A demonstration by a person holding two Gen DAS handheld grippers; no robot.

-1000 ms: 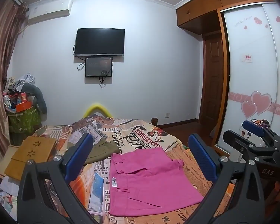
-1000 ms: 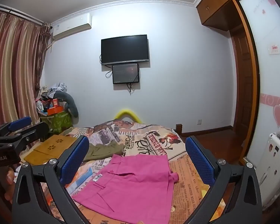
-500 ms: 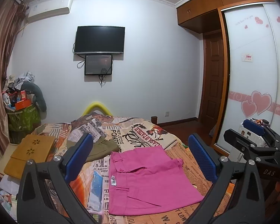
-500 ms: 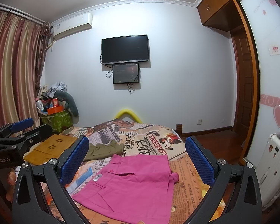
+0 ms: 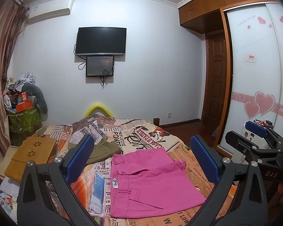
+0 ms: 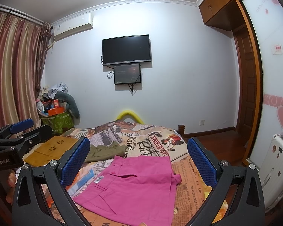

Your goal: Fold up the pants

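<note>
Hovering wide open above folded pink pants on bed: left gripper, right gripper; ideally pinching matching corners, folding evenly.

"GenRobot.AI" on the left gripper, "DAS" on the right gripper, "PONDER" on the bedspread

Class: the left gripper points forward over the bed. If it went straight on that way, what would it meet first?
Probably the pink pants, lying flat on the bed between the open fingers of the left gripper. Depth is unclear; if it runs level, it may pass above them.
</note>
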